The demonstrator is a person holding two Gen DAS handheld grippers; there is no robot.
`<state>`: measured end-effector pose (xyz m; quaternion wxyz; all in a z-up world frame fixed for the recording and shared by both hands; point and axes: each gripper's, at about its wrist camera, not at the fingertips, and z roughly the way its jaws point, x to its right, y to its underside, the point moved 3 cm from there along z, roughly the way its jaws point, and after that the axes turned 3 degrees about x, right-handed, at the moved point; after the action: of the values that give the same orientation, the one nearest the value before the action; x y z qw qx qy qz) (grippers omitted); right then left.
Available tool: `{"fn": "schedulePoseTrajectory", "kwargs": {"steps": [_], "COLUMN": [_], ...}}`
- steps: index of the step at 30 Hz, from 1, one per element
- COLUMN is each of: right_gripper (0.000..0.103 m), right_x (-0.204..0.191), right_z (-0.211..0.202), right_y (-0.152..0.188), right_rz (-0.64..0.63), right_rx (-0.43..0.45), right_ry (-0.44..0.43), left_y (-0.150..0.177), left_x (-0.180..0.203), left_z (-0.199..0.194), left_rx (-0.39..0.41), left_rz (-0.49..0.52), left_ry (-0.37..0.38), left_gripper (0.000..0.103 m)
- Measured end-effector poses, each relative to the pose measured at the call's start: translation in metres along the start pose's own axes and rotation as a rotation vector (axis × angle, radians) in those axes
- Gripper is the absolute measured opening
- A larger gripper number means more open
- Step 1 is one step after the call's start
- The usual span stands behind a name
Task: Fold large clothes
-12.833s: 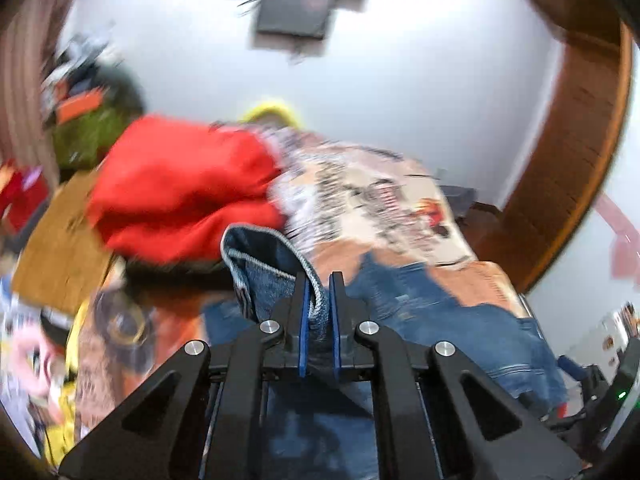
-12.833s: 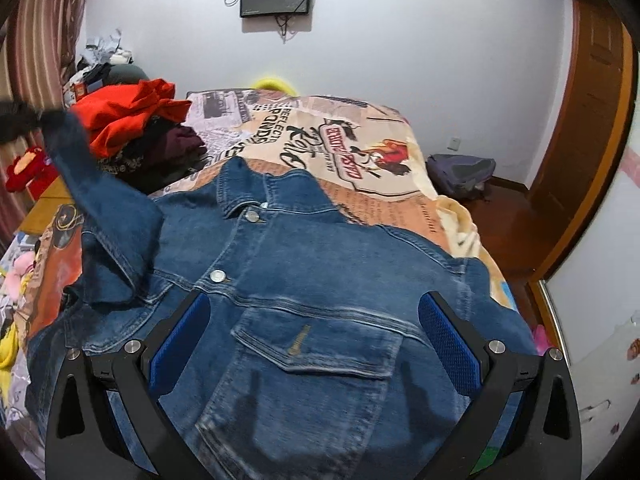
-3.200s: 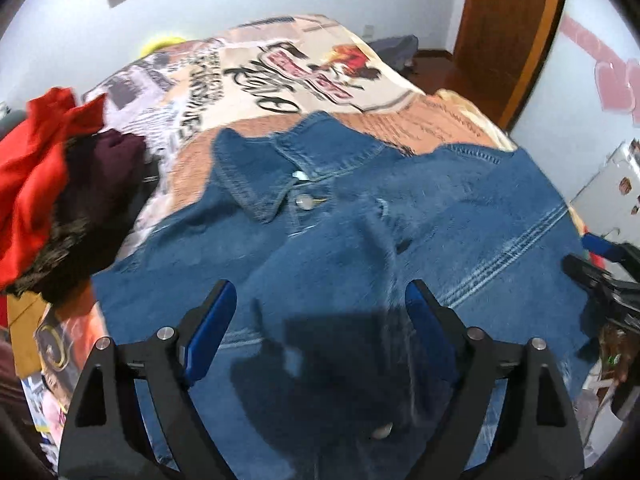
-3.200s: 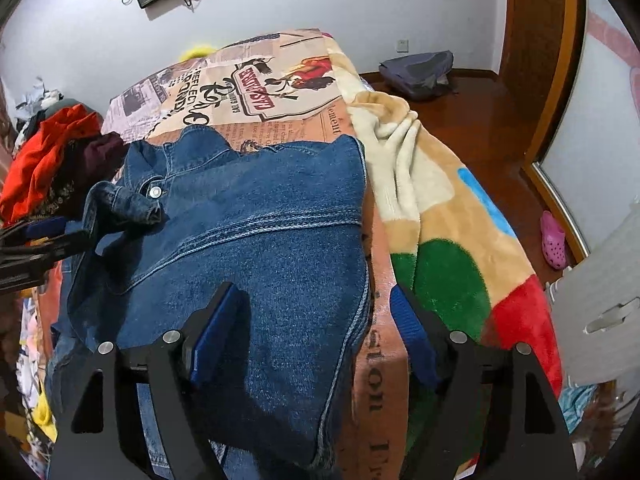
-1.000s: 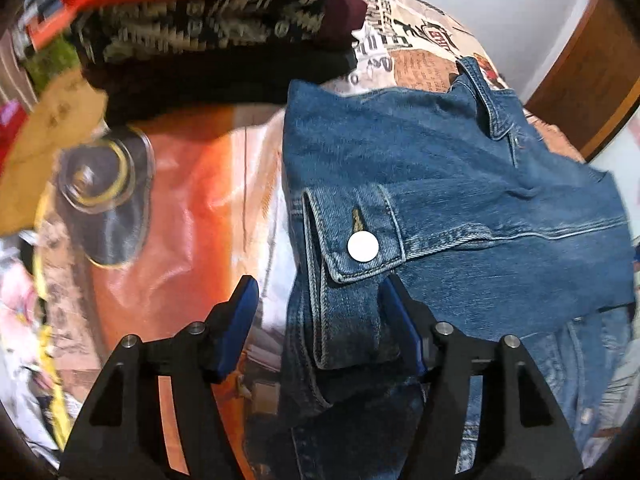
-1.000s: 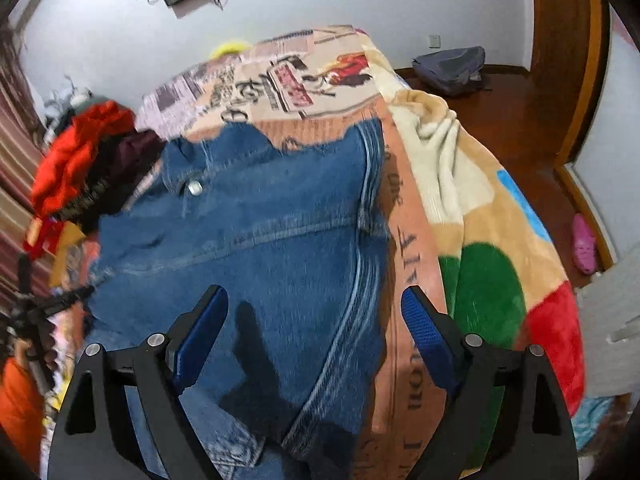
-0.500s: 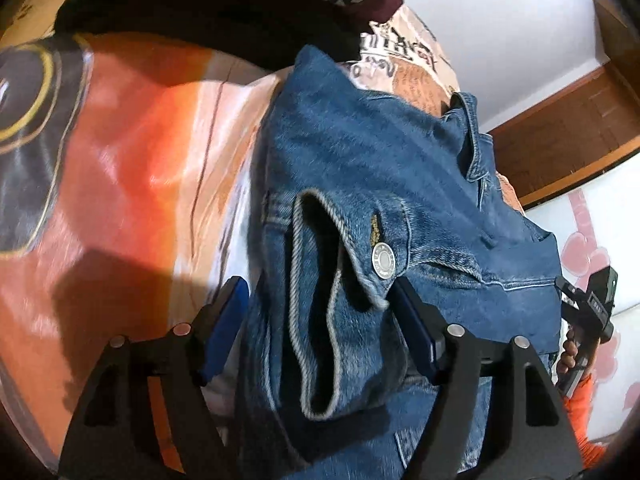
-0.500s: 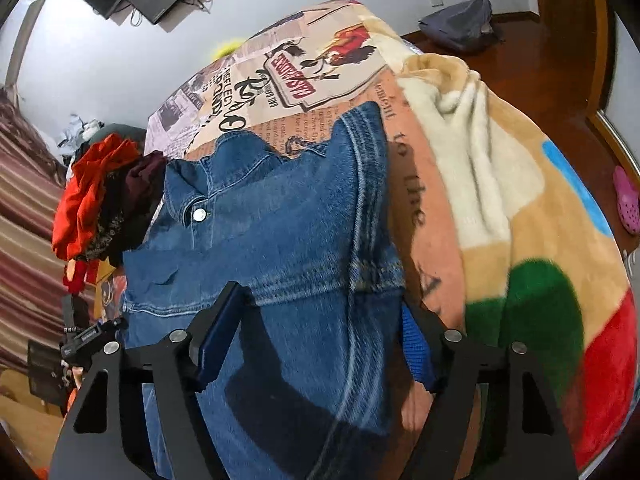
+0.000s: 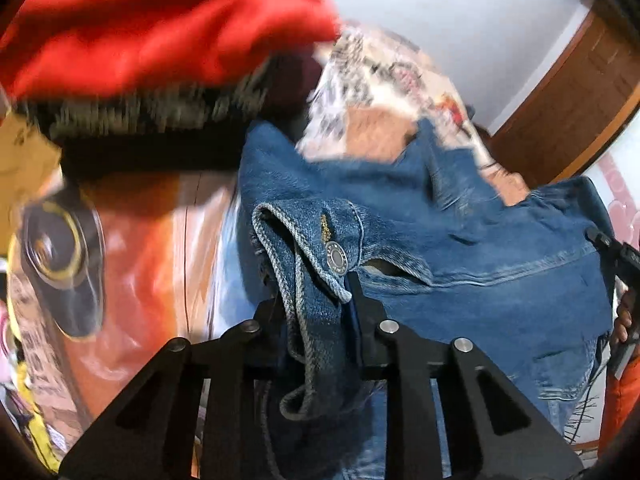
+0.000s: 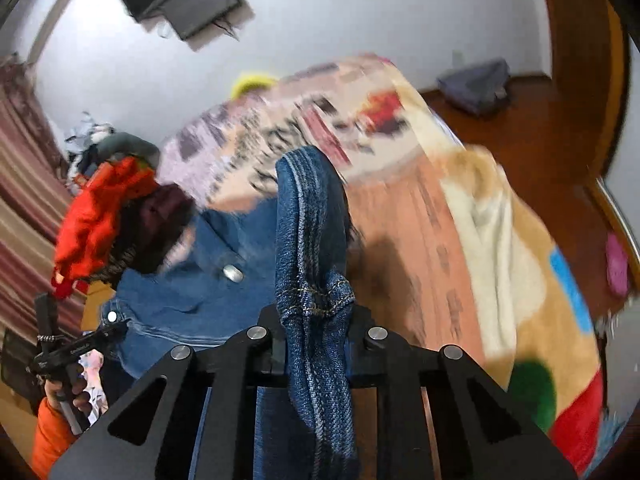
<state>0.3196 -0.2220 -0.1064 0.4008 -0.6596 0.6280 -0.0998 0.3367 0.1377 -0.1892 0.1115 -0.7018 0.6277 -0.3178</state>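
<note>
Two black grippers are biting the same blue denim jacket [image 9: 460, 272] at once, one at each side. The left gripper [image 9: 320, 312] has its jaws closing on the bunched cuff end with the silver snap button [image 9: 336, 258], and cloth fills the gap between them. The right gripper [image 10: 316, 320] has its jaws closing on a thick seamed edge of the denim, which stands up in a tall fold above it. Both gaps are narrow now and packed with cloth.

The jacket lies on the printed newspaper-pattern bedspread [image 10: 312, 128], partly pulled up off it at the two held spots. Just beside it sits a pile of clothes with a red garment [image 9: 160, 28] on top.

To do this step well, I think both hands should lift together and at the same height, so the jacket hangs flat like a sheet between them. Keep the cloth a bit tight from side to side, or the middle will sag and the fold will come out crooked. The cuff looks lumpy in the left gripper, so it may slip if pulled hard; a slow, even pull is safer.

Bring the held part over the rest of the jacket and lay it down gently, edge to edge. Stay clear of the red pile, so nothing there gets dragged along.
</note>
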Motion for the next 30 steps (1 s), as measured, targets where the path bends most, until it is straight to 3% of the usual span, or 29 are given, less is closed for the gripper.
{"fn": "schedulePoseTrajectory", "kwargs": {"steps": [5, 11, 13, 17, 25, 28, 30], "right_gripper": [0.014, 0.015, 0.016, 0.020, 0.027, 0.029, 0.038], "right_x": [-0.013, 0.027, 0.039, 0.057, 0.045, 0.041, 0.037], "right_z": [-0.004, 0.046, 0.058, 0.074, 0.042, 0.025, 0.009], "right_y": [-0.032, -0.016, -0.008, 0.006, 0.005, 0.008, 0.011], "right_rz": [-0.042, -0.012, -0.008, -0.015, -0.078, -0.109, -0.142], "right_rx": [0.065, -0.078, -0.114, -0.160, -0.155, -0.137, -0.112], "right_ry": [0.011, 0.088, 0.114, 0.147, 0.179, 0.191, 0.198], "left_y": [-0.016, 0.003, 0.009, 0.017, 0.019, 0.018, 0.014], "left_x": [0.007, -0.016, -0.021, -0.024, -0.019, -0.011, -0.003], "left_z": [-0.021, 0.019, 0.030, 0.048, 0.034, 0.016, -0.001], "left_rx": [0.057, -0.017, -0.032, -0.032, -0.035, 0.002, 0.038], "left_rz": [0.012, -0.025, -0.038, -0.006, 0.034, 0.098, 0.145], "left_ry": [0.003, -0.063, -0.057, -0.115, -0.167, -0.250, -0.251], "left_gripper": [0.023, 0.024, 0.027, 0.035, 0.040, 0.040, 0.040]}}
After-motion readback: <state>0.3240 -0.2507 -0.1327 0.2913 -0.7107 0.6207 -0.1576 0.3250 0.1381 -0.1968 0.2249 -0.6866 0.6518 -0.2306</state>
